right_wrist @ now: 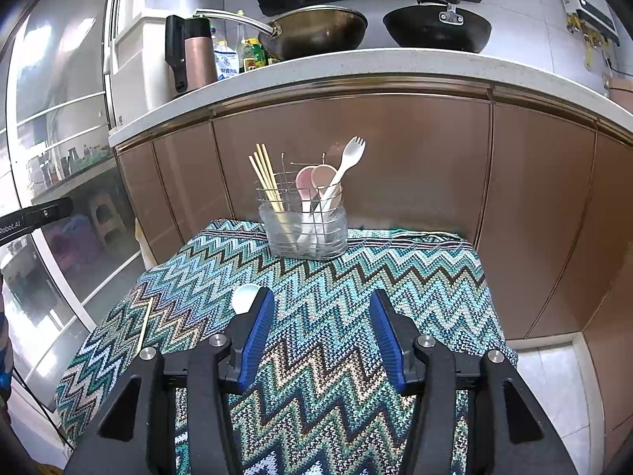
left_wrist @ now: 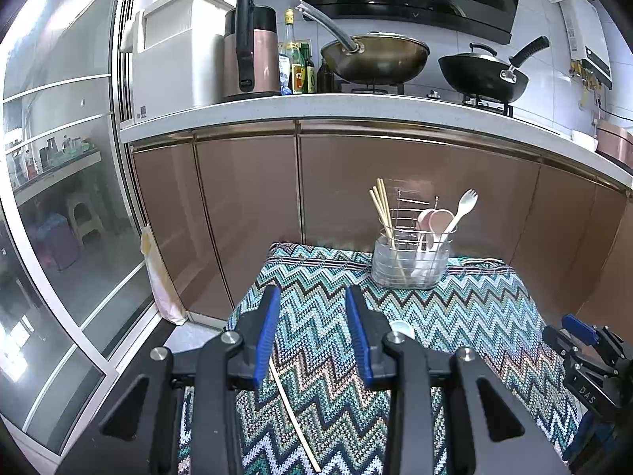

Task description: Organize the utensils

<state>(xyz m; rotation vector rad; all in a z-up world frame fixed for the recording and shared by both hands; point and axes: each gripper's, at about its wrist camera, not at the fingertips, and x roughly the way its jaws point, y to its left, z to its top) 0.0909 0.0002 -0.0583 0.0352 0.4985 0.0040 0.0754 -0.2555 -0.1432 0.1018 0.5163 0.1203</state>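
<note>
Both pairs of fingers are black plastic arms faced with ribbed blue pads, and both stand parted with nothing between them. The left gripper hovers over the table, which is draped in a knitted zigzag cloth of teal, blue, black and tan. A single thin, pale wooden chopstick lies on the cloth under this gripper, running from beneath the left pad toward the near edge, not gripped. A white spoon with a rounded bowl peeks out just behind the right finger.

The right gripper hangs released above bare cloth. Its view shows the same white spoon more fully, its glossy bowl lying just beside the tip of the left finger; whether they touch cannot be told. The lone chopstick lies well off to the left near the cloth's edge.

Farther out, at the table's far edge, stands a wire utensil holder with a clear, frosted plastic liner. In it, several wooden chopsticks lean left, two pink round spoons stand in the middle, and a cream spork tilts right.

Only the left wrist view shows the other gripper, at its right edge. Behind everything are glossy copper-brown cabinet doors under a white counter.
</note>
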